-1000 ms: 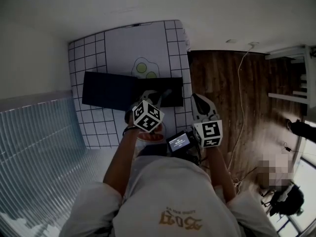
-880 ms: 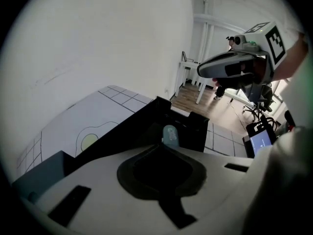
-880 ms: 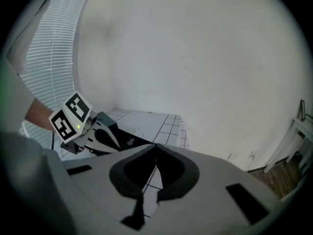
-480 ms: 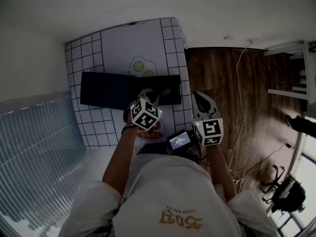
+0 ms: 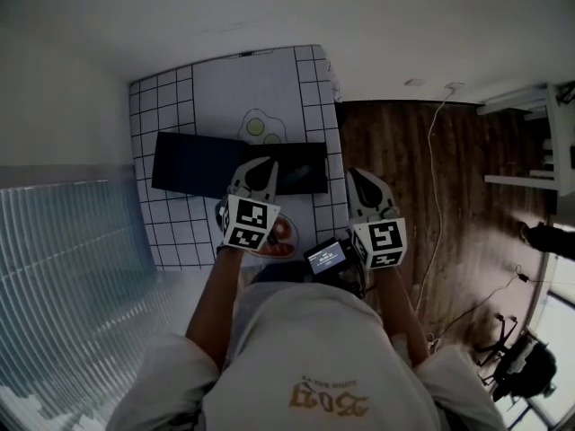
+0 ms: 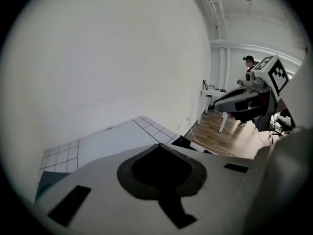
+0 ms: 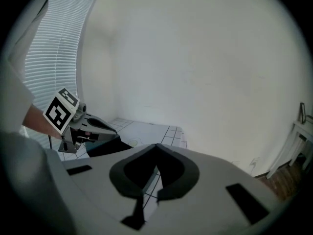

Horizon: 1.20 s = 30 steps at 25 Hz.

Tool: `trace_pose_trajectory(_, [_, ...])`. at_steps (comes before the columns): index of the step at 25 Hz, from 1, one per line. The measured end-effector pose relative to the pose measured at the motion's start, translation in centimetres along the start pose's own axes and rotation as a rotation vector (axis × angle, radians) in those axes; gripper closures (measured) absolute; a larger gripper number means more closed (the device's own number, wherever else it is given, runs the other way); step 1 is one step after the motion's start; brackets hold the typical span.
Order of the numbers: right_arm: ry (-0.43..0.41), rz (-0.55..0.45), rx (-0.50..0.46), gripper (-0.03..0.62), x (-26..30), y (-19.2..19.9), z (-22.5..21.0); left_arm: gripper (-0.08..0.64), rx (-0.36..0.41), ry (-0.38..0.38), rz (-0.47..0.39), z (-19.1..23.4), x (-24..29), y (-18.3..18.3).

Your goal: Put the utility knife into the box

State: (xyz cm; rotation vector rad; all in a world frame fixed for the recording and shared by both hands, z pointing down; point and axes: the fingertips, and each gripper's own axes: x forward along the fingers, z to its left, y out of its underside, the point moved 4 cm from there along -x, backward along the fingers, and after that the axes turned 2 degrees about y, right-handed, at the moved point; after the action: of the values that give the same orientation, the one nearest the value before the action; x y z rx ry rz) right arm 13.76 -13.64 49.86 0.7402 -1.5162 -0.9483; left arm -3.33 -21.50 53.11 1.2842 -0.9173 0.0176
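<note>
Your L tongs (image 5: 262, 165) and R tongs (image 5: 357, 176) are both clenched on nothing, w/ the box (image 5: 193, 164) under L's tip and what looks like the utility knife (image 5: 296, 176) inside it just right of that tip, so a low sweep could knock it out.

Left gripper (image 5: 259, 166) over the dark box (image 5: 193, 164) on gridded mat (image 5: 163, 97)

Dim, underexposed, grainy; daylight glare lower right in head view; fisheye warping, dark vignette.
</note>
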Motion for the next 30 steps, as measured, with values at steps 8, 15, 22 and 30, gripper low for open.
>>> trace_pose_trajectory(8, [0.005,-0.114,-0.023,0.584,-2.4,-3.5,0.2,0.555,-0.025,-0.188,-0.255,1.3,-8.6,-6.1])
trace_pose_trajectory(15, [-0.025,-0.231,-0.029,0.584,-5.0,-6.3,1.2,0.555,-0.065,-0.265,-0.392,0.7,-14.4,-8.3])
trace_pose_trajectory(22, [-0.052,-0.308,0.008,0.584,-7.3,-7.6,1.9,0.555,-0.049,-0.318,-0.467,-1.2,-18.1,-9.9])
trace_pose_trajectory(30, [-0.085,-0.321,0.013,0.584,-8.3,-7.6,2.8,0.555,-0.04,-0.337,-0.496,-2.6,-19.6,-10.5])
